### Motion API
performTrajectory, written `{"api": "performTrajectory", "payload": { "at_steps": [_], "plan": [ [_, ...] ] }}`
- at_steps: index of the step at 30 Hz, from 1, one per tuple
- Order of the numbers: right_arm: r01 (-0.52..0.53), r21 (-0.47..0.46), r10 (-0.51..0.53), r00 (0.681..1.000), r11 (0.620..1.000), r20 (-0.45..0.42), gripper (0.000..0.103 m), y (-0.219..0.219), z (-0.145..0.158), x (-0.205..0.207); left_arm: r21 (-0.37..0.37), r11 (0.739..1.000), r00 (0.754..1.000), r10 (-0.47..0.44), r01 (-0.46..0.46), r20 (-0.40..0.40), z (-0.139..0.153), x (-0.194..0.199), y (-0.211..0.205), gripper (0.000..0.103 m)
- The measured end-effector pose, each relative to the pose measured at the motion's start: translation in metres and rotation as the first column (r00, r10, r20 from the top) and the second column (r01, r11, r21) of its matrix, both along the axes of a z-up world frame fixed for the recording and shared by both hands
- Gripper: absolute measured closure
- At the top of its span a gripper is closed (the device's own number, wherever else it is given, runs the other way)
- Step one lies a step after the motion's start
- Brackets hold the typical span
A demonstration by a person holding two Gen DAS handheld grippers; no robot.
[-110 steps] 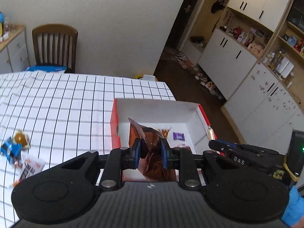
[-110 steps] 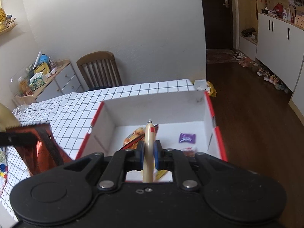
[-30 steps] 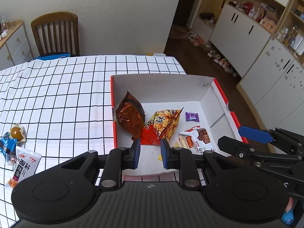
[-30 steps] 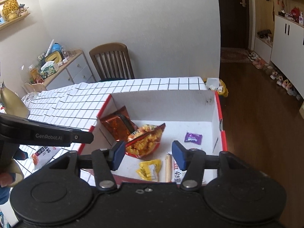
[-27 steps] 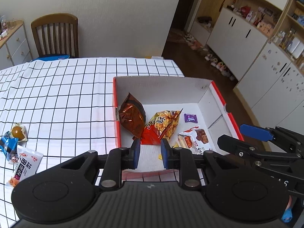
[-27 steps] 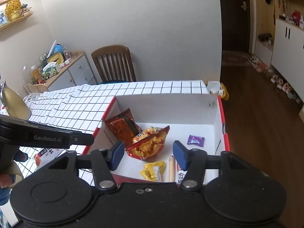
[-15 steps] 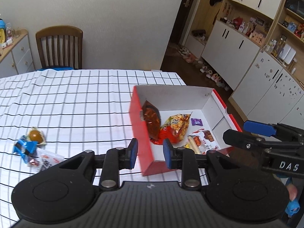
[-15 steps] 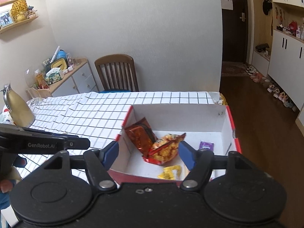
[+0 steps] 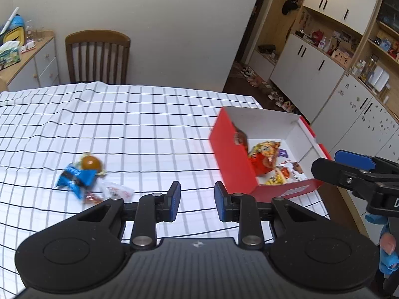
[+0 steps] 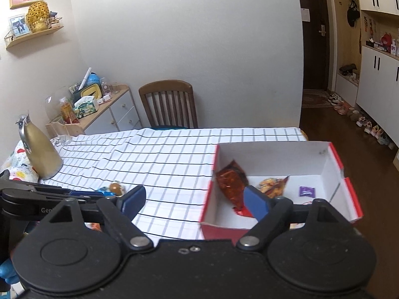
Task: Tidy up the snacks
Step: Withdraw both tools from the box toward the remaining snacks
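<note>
A red box with a white inside [image 9: 232, 159] [image 10: 274, 154] stands at the table's right end and holds several snack packets, among them a brown bag [image 10: 229, 183] and an orange bag [image 9: 265, 153]. Loose snacks lie on the checked cloth to the left: a blue packet [image 9: 76, 177], a round brown sweet [image 9: 91, 162] and a small white packet [image 9: 116, 190]. My left gripper [image 9: 195, 200] is open and empty above the cloth, between the loose snacks and the box. My right gripper [image 10: 193, 199] is wide open and empty, left of the box.
A gold jug [image 10: 41, 150] stands at the table's far left. A wooden chair [image 9: 97, 57] is behind the table, a sideboard [image 10: 109, 111] with clutter beside it. White cabinets [image 9: 311, 74] line the right wall. The table edge runs just right of the box.
Both grippers let go of their snacks into the box, opened, then pulled back and swung left. The loose snacks have come nearer the middle of the left wrist view.
</note>
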State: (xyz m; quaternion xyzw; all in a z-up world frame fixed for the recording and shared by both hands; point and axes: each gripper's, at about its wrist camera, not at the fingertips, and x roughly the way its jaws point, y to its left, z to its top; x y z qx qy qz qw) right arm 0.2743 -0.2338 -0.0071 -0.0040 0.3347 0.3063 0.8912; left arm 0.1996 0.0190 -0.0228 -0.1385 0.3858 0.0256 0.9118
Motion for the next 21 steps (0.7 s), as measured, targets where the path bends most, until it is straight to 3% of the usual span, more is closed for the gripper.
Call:
{"api": "performTrajectory", "payload": {
  "at_steps": [12, 14, 15, 16, 18, 21],
  "plan": [
    [-0.036, 0.025, 0.036, 0.999, 0.999, -0.01, 0.001, 0.059, -0.006, -0.032, -0.018, 0.998, 0.998, 0.066, -0.066, -0.002, -0.016, -0.033, 0.073, 0.073],
    [-0.05, 0.026, 0.05, 0.999, 0.998, -0.015, 0.0, 0.069, -0.007, -0.036, -0.019, 0.996, 0.997, 0.084, -0.083, 0.002, -0.018, -0.038, 0.084, 0.057],
    [-0.056, 0.024, 0.057, 0.998, 0.998, -0.016, 0.0, 0.074, -0.008, -0.038, -0.02, 0.995, 0.995, 0.1, -0.099, 0.015, -0.019, -0.041, 0.089, 0.034],
    [-0.062, 0.022, 0.062, 0.998, 0.998, -0.016, 0.0, 0.079, -0.009, -0.04, -0.022, 0.993, 0.992, 0.118, -0.117, 0.038, -0.018, -0.045, 0.094, 0.02],
    [-0.076, 0.017, 0.076, 0.997, 0.997, -0.018, 0.0, 0.09, -0.01, -0.044, -0.029, 0.989, 0.987, 0.146, -0.144, 0.072, -0.019, -0.051, 0.105, 0.019],
    [-0.092, 0.011, 0.092, 0.995, 0.996, -0.025, 0.0, 0.103, -0.013, -0.047, -0.039, 0.985, 0.983, 0.173, -0.17, 0.056, -0.022, -0.05, 0.122, 0.019]
  ]
}}
